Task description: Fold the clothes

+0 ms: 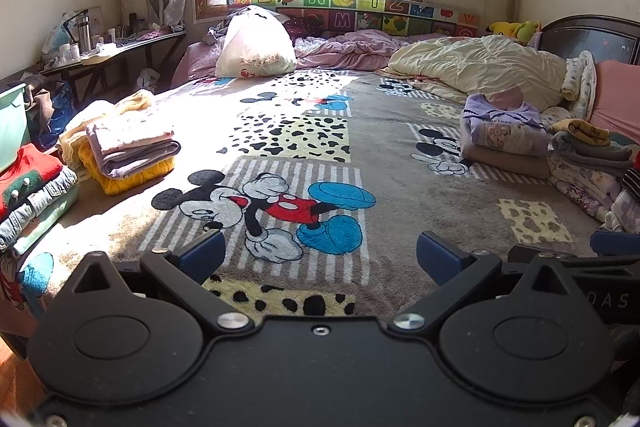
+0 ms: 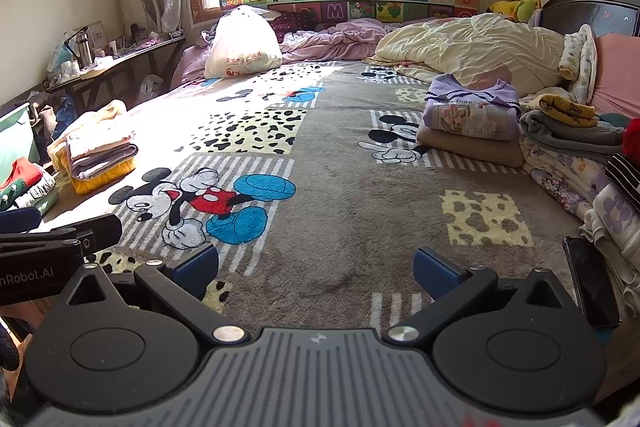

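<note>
Only in the right wrist view is a black phone point(image 2: 591, 283) seen, beside the folded purple sweater point(image 2: 472, 113); "nRobot.AI" is read on the left tool point(image 2: 44, 251). Both tools, right tool point(image 2: 316, 269) included, are held wide open, empty.

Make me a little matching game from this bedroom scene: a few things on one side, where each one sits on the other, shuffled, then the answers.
Things:
1. white plastic bag
2. purple flower top
3. black phone
4. yellow plush toy

Places:
A. by the dark headboard, far right corner
B. on a folded tan garment
C. far end of the bed, under the window
D. flat on the blanket near the right gripper

Pairs: 1-C, 2-B, 3-D, 4-A
</note>
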Available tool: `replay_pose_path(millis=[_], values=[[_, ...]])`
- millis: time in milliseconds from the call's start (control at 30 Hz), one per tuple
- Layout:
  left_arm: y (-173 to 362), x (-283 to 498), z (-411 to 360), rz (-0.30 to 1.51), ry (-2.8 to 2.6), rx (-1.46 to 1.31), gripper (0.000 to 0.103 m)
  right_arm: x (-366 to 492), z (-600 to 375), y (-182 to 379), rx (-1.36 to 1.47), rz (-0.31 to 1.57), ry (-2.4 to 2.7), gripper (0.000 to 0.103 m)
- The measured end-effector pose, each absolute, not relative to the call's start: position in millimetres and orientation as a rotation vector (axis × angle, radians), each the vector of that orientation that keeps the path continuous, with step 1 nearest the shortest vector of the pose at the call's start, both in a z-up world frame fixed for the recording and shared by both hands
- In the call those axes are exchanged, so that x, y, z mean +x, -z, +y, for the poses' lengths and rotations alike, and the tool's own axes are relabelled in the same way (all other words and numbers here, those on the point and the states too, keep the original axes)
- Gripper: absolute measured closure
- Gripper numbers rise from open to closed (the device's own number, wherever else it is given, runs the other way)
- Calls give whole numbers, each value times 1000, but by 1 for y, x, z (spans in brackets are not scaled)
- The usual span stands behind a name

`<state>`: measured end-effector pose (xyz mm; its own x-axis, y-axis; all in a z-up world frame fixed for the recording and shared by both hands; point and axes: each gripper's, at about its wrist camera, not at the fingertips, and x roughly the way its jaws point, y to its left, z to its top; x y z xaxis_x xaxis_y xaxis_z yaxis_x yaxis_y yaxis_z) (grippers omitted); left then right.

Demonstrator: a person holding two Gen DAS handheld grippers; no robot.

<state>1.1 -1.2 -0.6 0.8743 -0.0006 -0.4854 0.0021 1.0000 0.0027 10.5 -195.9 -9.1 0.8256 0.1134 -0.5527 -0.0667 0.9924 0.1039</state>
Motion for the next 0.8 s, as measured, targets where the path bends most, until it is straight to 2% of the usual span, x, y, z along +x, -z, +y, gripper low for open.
replay_pose_path(millis=[800], values=[[1, 2, 1, 520, 16, -13, 0, 9, -197, 10, 81, 589, -93, 0]])
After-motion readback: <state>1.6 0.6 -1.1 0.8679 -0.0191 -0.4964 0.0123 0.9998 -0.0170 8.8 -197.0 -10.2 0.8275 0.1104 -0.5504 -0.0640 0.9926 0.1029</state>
